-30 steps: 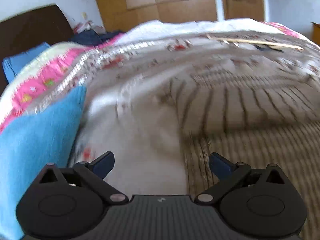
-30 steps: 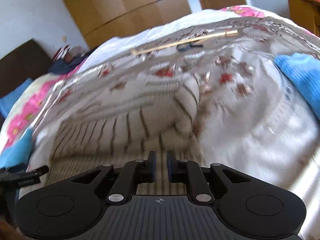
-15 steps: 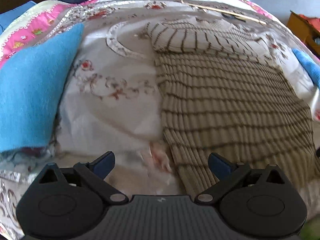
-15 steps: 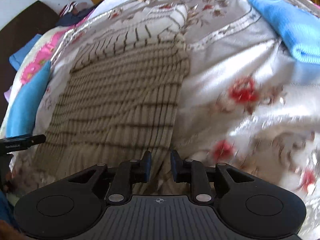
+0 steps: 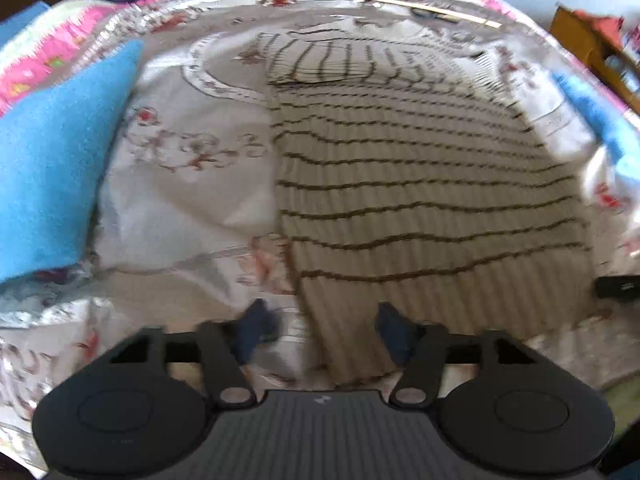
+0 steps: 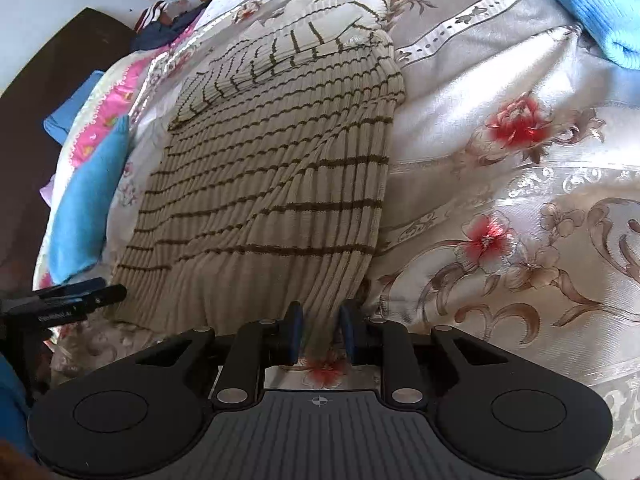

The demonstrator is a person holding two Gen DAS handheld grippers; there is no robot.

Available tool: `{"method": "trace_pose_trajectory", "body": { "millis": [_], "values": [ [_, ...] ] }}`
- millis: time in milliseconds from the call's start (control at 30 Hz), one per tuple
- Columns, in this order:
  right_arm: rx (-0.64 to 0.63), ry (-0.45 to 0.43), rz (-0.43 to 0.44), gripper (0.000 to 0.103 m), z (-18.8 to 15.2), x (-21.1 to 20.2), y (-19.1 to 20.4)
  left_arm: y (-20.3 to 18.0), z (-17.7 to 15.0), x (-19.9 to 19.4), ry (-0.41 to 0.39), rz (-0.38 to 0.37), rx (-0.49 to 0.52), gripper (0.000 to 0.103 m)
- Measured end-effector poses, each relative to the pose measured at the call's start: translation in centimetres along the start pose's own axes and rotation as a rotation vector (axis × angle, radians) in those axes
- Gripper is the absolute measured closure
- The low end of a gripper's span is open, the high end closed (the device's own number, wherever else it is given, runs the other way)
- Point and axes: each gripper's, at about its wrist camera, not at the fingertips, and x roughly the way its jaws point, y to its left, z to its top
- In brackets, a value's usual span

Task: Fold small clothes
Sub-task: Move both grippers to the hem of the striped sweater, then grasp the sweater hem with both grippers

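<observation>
**Striped sweater half folded, both grippers at its near hem**

Left wrist view: the left gripper [image 5: 320, 330] hangs over the near-left corner of the striped sweater [image 5: 420, 184], its jaws spread with the garment's left edge lying between them; they do not look closed on the cloth. The sweater lies flat on the floral bedspread [image 5: 180, 184], its sleeves already folded in across the far end. A blue cloth [image 5: 52, 168] lies well to the left. No writing is legible; the picture is blurred.

Right wrist view: the right gripper [image 6: 320, 330] sits at the sweater's [image 6: 272, 184] near-right corner, jaws parted by a narrow gap with the hem running in between; whether they press it I cannot tell. The left gripper [image 6: 80, 298] shows at the opposite corner, bearing small white lettering too small to read. Another blue garment [image 6: 592, 4] lies far right.

As I judge it, the sleeves are done; folding the body up from the hem remains.
</observation>
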Motion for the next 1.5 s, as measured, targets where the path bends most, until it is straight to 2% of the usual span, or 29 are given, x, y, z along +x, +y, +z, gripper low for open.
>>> {"method": "trace_pose_trajectory", "body": {
  "millis": [33, 200, 367, 400, 500, 567, 633, 733, 833, 1000, 1133, 1200, 1300, 1400, 1500],
  "values": [
    [-0.002, 0.001, 0.002, 0.081, 0.0, -0.1, -0.1, 0.0, 0.0, -0.1, 0.000, -0.010, -0.003, 0.039],
    [0.027, 0.009, 0.025, 0.081, 0.1, 0.3, -0.4, -0.2, -0.1, 1.8, 0.067, 0.031, -0.002, 0.039],
    [0.071, 0.021, 0.054, 0.081, 0.1, 1.1, -0.3, -0.1, 0.3, 2.3, 0.085, 0.014, -0.013, 0.040],
    [0.092, 0.020, 0.071, 0.086, 0.2, 1.2, -0.5, 0.0, 0.3, 2.3, 0.084, 0.006, -0.020, 0.041],
    [0.137, 0.001, 0.118, 0.094, 0.0, 1.0, -1.0, 0.7, 0.5, 2.1, 0.070, -0.049, -0.060, 0.060],
    [0.161, -0.026, 0.154, 0.096, -0.1, 0.5, -1.2, 1.6, 0.6, 1.9, 0.062, -0.114, -0.120, 0.083],
    [0.186, -0.067, 0.191, 0.097, -0.2, -0.1, -1.5, 2.3, 0.8, 1.9, 0.053, -0.176, -0.181, 0.083],
    [0.218, -0.132, 0.240, 0.097, -0.2, -1.0, -1.6, 2.0, 1.1, 2.0, 0.036, -0.227, -0.210, 0.083],
    [0.245, -0.191, 0.287, 0.097, 0.2, -1.8, -1.4, 1.9, 1.8, 1.5, -0.005, -0.283, -0.228, 0.084],
    [0.246, -0.323, 0.360, 0.097, 2.8, -2.7, -0.2, 2.1, 4.9, 0.2, -0.146, -0.347, -0.250, 0.087],
    [0.205, -0.417, 0.380, 0.097, 6.1, -2.9, 1.2, 2.0, 7.6, -0.5, -0.240, -0.343, -0.220, 0.087],
    [0.188, -0.442, 0.380, 0.097, 7.5, -2.9, 1.8, 1.7, 8.3, -0.7, -0.262, -0.310, -0.170, 0.087],
    [0.144, -0.426, 0.373, 0.097, 8.1, -2.4, 2.9, 1.3, 7.7, -0.9, -0.240, -0.287, -0.106, 0.086],
    [0.153, -0.381, 0.360, 0.097, 6.7, -1.7, 2.9, 1.6, 5.8, -0.3, -0.143, -0.268, -0.092, 0.084],
    [0.167, -0.354, 0.318, 0.097, 4.8, -1.8, 2.1, 2.2, 3.8, 0.8, -0.025, -0.265, -0.146, 0.079]
  ]
}}
